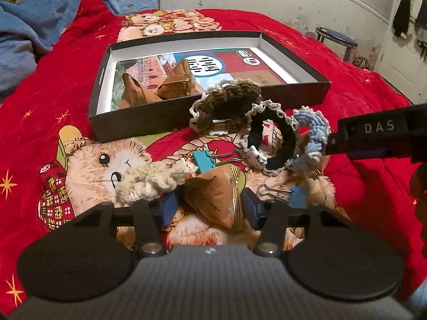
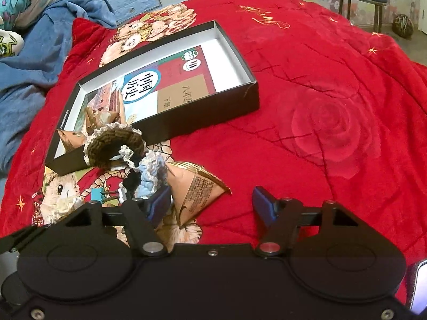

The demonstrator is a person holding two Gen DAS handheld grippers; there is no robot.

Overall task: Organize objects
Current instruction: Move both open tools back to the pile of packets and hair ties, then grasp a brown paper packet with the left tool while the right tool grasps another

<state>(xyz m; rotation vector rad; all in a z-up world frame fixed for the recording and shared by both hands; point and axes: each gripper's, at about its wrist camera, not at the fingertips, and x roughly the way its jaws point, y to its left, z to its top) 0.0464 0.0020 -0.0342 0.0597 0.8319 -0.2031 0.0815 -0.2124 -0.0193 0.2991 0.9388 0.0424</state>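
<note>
A black open box (image 1: 128, 122) (image 2: 213, 112) lies on the red blanket, holding a book and two brown triangular packets (image 1: 176, 82). In front of it lie brown (image 1: 229, 101), black (image 1: 277, 144), blue (image 1: 315, 133) and cream (image 1: 149, 184) scrunchies and two blue binder clips (image 1: 204, 160). My left gripper (image 1: 208, 208) is open, its jaws on either side of a brown triangular packet (image 1: 213, 200), not closed on it. My right gripper (image 2: 213, 202) is open and empty; the same packet (image 2: 197, 189) lies by its left finger, which touches the blue scrunchie (image 2: 149, 178).
A blue blanket (image 1: 24, 40) is heaped at the far left. A stool (image 2: 363, 2) stands beyond the bed at the back right, near a wall. The right gripper's finger (image 1: 373, 130) reaches in from the right in the left wrist view.
</note>
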